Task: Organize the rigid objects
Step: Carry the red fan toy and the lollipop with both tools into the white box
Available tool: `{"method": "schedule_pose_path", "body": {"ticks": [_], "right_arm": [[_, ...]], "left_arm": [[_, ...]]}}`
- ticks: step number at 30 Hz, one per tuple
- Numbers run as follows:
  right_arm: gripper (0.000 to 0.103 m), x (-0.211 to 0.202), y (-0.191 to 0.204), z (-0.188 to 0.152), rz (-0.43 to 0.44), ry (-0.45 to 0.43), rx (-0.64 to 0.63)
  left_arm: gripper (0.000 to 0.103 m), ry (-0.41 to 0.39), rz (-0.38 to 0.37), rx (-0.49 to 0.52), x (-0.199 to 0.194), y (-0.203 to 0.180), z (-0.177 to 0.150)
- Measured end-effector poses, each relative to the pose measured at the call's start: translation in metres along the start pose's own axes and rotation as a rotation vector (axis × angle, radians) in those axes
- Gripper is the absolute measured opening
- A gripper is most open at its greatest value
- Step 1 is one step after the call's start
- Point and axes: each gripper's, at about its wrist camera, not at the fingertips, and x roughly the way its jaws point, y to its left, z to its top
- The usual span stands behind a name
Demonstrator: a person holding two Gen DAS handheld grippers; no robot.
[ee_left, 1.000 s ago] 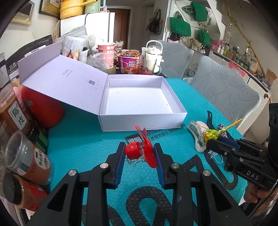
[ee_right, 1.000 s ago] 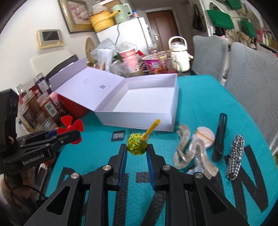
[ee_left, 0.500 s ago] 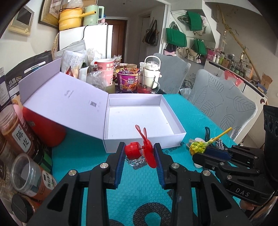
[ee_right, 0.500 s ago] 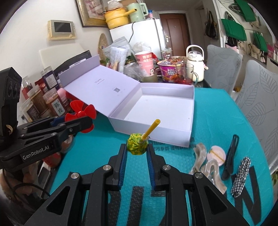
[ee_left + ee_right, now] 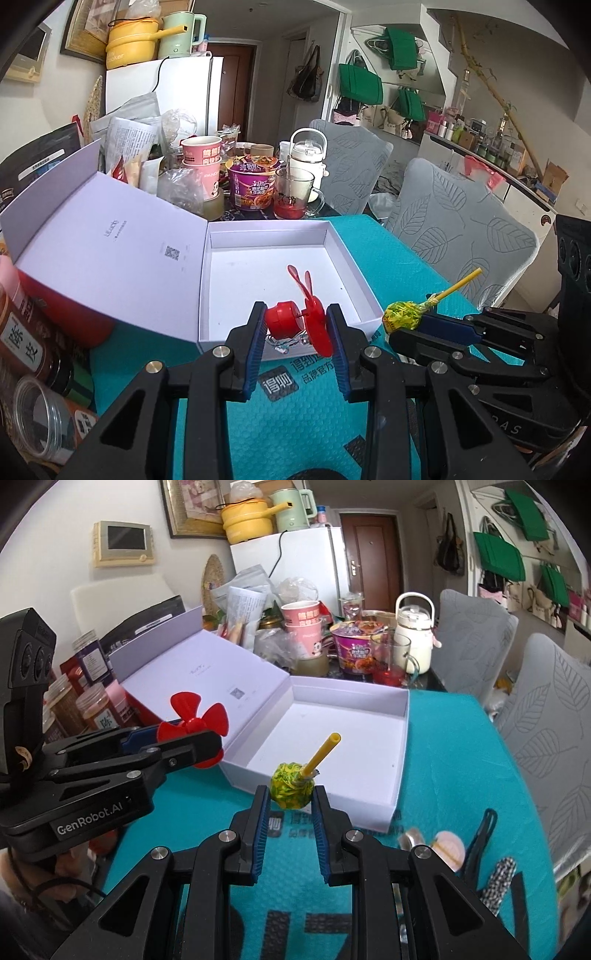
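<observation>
Red plastic propeller toy (image 5: 300, 320), pinched in the left gripper (image 5: 295, 326), and a yellow-green lollipop (image 5: 291, 784), pinched in the right gripper (image 5: 291, 801), both hang above the teal tabletop (image 5: 295, 424) just short of the open white box (image 5: 364, 286), which lies directly ahead. Lollipop stick points up and away toward the box. Legible: "GenRobot.AI" on the left gripper; "mini cooker" on a yellow pot (image 5: 131, 42).
</observation>
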Motion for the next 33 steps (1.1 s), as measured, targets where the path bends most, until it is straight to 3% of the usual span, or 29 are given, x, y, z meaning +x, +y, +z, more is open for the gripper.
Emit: {"method": "schedule_pose_path", "body": {"ticks": [23, 33], "right_arm": [[0.023, 0.026, -0.020, 0.063, -0.127, -0.004, -0.099], [0.023, 0.051, -0.038, 0.083, -0.143, 0.012, -0.100]], "left_arm": [[0.032, -0.017, -0.033, -0.008, 0.060, 0.013, 0.063], [0.032, -0.001, -0.001, -0.057, 0.098, 0.028, 0.083]]}}
